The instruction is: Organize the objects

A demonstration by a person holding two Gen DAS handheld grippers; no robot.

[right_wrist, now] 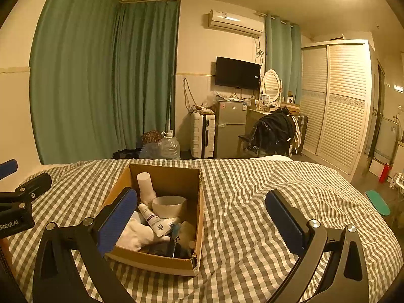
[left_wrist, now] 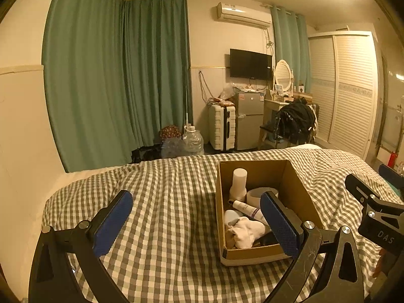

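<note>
A: Where was the cardboard box (right_wrist: 161, 227) sitting?

B: On the bed (right_wrist: 240, 227), on the grey-and-white checked cover, roughly in the middle. It was packed already: a white bottle (right_wrist: 145, 184) upright at the far end, a white bowl (right_wrist: 168, 205) beside it, a tube (right_wrist: 152, 218) lying slantwise, a white sock (right_wrist: 137, 234) bunched at the near end, and something dark at the near wall that I could not identify.

A: And the two tools?

B: The left gripper (left_wrist: 199, 223) had its jaws spread wide and held nothing; one pad hung over the box's near right side, the other over bare cover. The right gripper (right_wrist: 202, 223) was likewise wide apart and empty, one pad over the box's near left wall. Neither seemed to touch the box, though I could not be sure.

A: What might have gone wrong from there?

B: I judged the soft bedding the main risk. A push on one wall could have tipped or slid the box, toppling the upright bottle. The contents were crowded too, so jaws reaching for the tube might have snagged the sock. With both tools close together, they could also have knocked each other.
</note>
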